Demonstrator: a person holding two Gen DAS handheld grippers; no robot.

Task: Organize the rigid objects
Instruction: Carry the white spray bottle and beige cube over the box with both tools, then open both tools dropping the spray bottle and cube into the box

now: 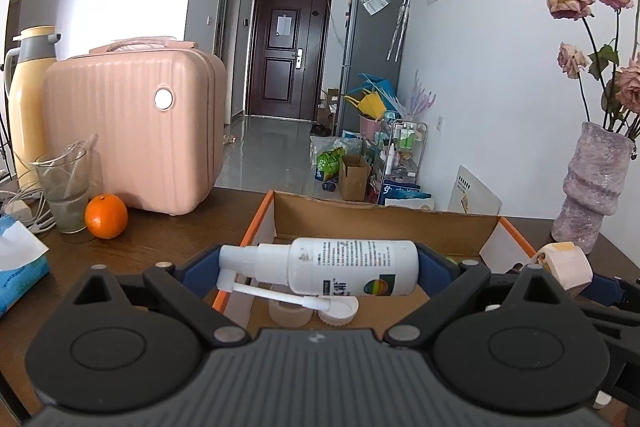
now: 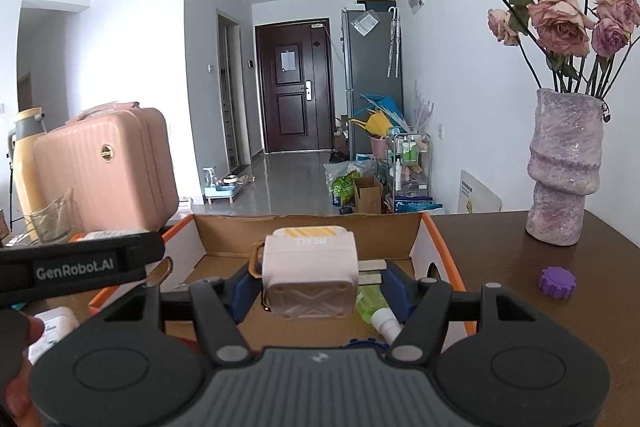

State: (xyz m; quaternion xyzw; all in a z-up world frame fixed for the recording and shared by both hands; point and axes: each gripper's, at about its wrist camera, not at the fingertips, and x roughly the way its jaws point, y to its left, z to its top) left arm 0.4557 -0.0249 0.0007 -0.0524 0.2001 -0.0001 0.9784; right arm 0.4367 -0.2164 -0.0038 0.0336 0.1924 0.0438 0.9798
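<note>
My left gripper [image 1: 319,269] jaws are clamping the white spray bottle [image 1: 352,267] over the cardboard box [image 1: 384,223]. Right gripper [image 2: 310,277] jaws are gripping the pink case [image 2: 310,277] above it too.

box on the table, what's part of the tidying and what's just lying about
Job:
box
spray bottle in left gripper
pink case in right gripper
green bottle in box

Lying about:
orange
suitcase
vase
flask
</note>
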